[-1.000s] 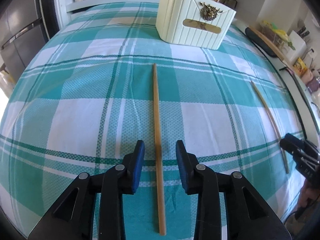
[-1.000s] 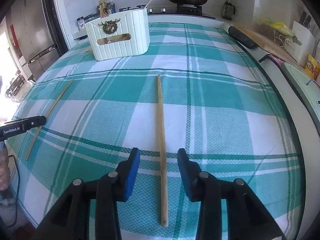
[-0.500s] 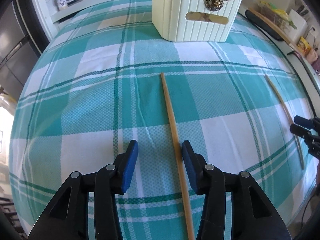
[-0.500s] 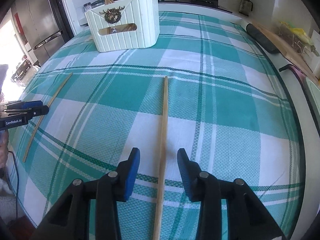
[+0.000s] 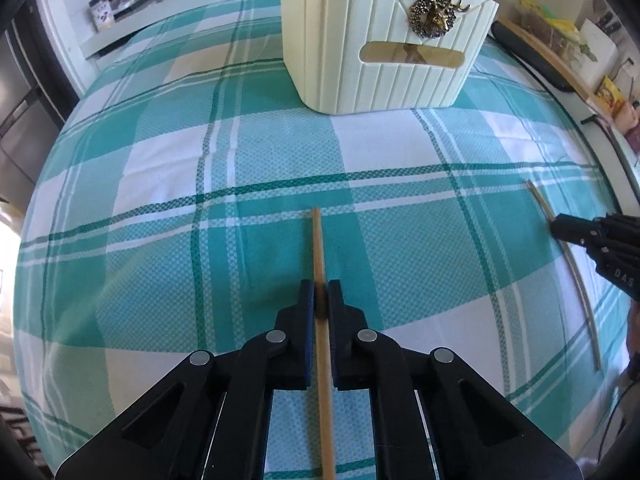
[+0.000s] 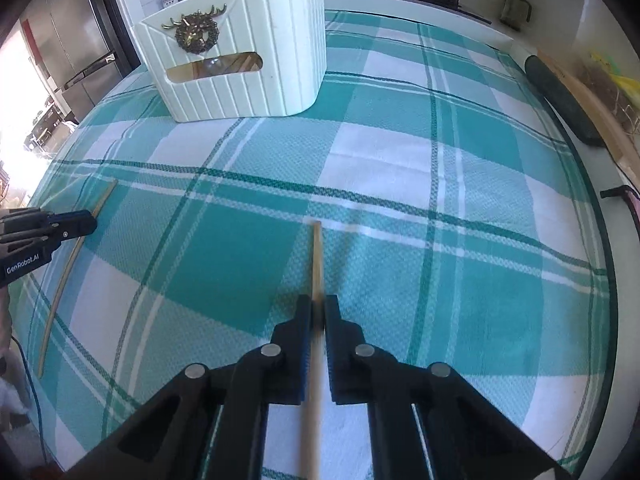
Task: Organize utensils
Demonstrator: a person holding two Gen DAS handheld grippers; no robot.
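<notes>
While each hand-held gripper, left (image 5: 319, 295) and right (image 6: 317, 309), is closed on its own chopstick (image 5: 320, 264) (image 6: 316, 268), the grasping step is in hand. Next both sticks must go into the cream holder (image 5: 384, 36) far ahead of the tips, on the counter (image 5: 160, 208).

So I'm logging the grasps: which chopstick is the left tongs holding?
The left tongs are shut on the chopstick pointing at the cream holder; the other chopstick sits in the right tongs.

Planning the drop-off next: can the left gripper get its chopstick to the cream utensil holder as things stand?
Probably yes. The left gripper is shut on its chopstick, and only bare checked tablecloth lies between it and the utensil holder. The right gripper sits off to the side.
</notes>
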